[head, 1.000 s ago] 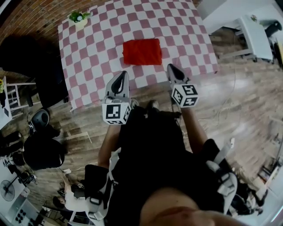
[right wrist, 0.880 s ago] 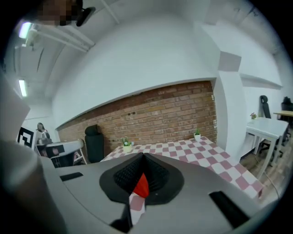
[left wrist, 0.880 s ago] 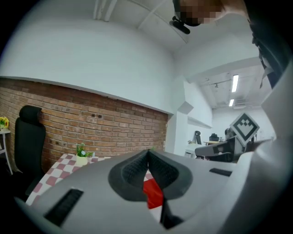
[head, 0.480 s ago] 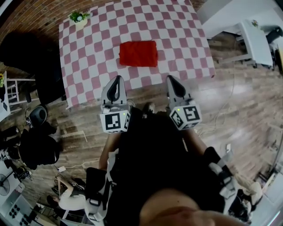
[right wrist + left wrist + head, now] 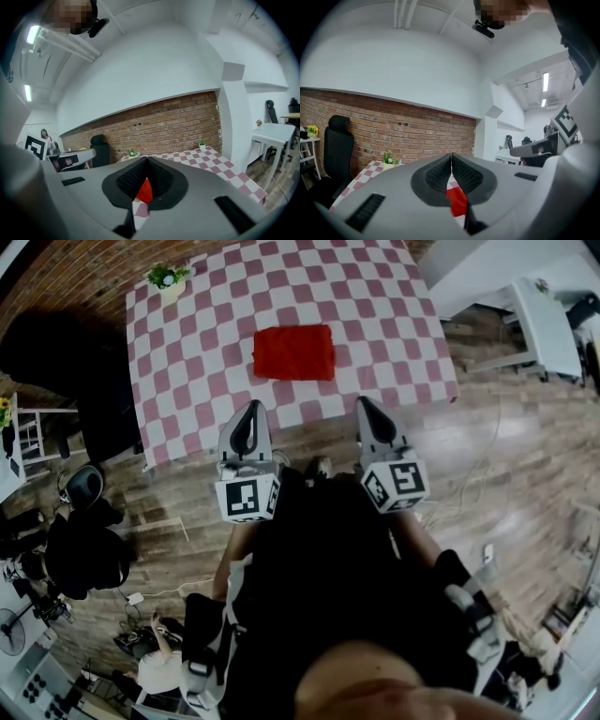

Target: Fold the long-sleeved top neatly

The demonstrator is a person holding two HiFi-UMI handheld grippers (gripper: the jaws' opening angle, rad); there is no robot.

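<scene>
Jaws clenched, empty, on your left gripper (image 5: pixel 251 407) and right gripper (image 5: pixel 366 404); red top (image 5: pixel 294 352) lies as a folded rectangle on the table (image 5: pixel 187 362); folding appears complete.

Both grippers raised toward head cam vs 1 s ago. Right gripper (image 5: pixel 367 401): bigger rise, its marker cube (image 5: pixel 396 486) now looks clearly larger and sits lower in frame. Left gripper (image 5: pixel 249 407): smaller rise, its cube (image 5: pixel 247 499) a bit larger and lower. Most of the move happened in the first half sec; since then approx. none. Head view shifted slightly: folded red top (image 5: pixel 293 352) now a little left of prev. spot in frame. Bkgd person (image 5: pixel 155 669) at lower left has changed place.
</scene>
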